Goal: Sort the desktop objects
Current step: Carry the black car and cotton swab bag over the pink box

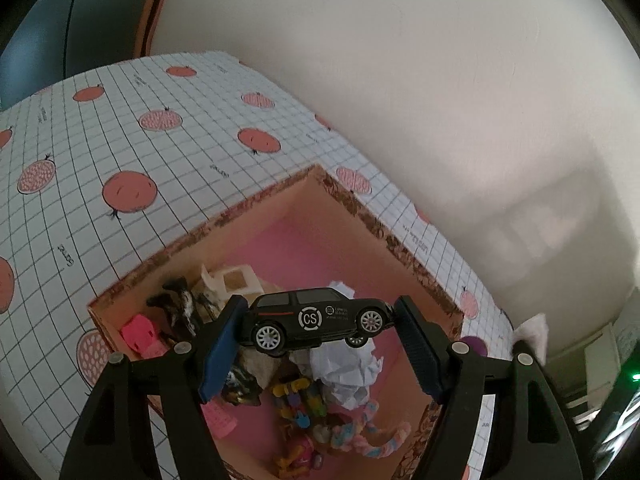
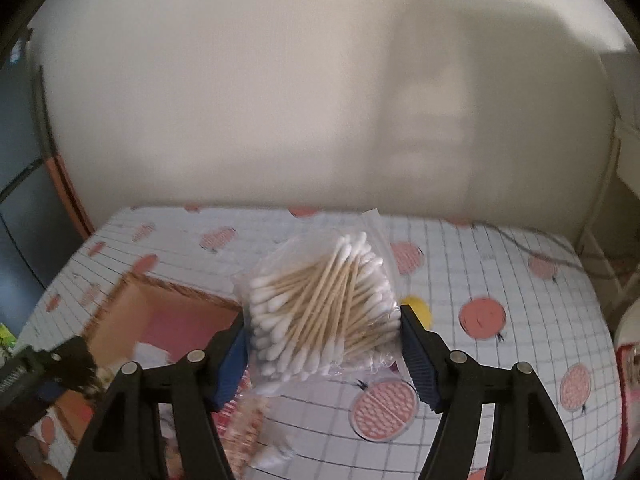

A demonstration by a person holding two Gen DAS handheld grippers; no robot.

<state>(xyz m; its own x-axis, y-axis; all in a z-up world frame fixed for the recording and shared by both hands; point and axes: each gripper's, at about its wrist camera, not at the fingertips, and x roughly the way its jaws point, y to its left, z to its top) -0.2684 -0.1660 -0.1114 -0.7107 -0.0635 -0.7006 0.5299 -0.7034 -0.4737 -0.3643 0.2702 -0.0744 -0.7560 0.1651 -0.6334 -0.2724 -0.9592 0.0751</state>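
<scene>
Left tool (image 1: 320,340) pinched a black toy car (image 1: 316,318) end to end, hanging over the open box (image 1: 280,196) of mixed odds and ends, probably about to drop it in. Right tool (image 2: 322,344) clamped a clear bag of cotton swabs (image 2: 324,308), lifted off the table (image 2: 500,400) beside that box, likely next in.

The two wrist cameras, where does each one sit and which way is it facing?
Left wrist: on the left tongs, tilted down into the pink-floored cardboard box; both fingers clamp a black toy car.
Right wrist: on the right tongs, angled down across the table; both fingers grip a clear bag of wooden cotton swabs.
Shared: the grid-and-fruit tablecloth, the box and the white wall.
</scene>
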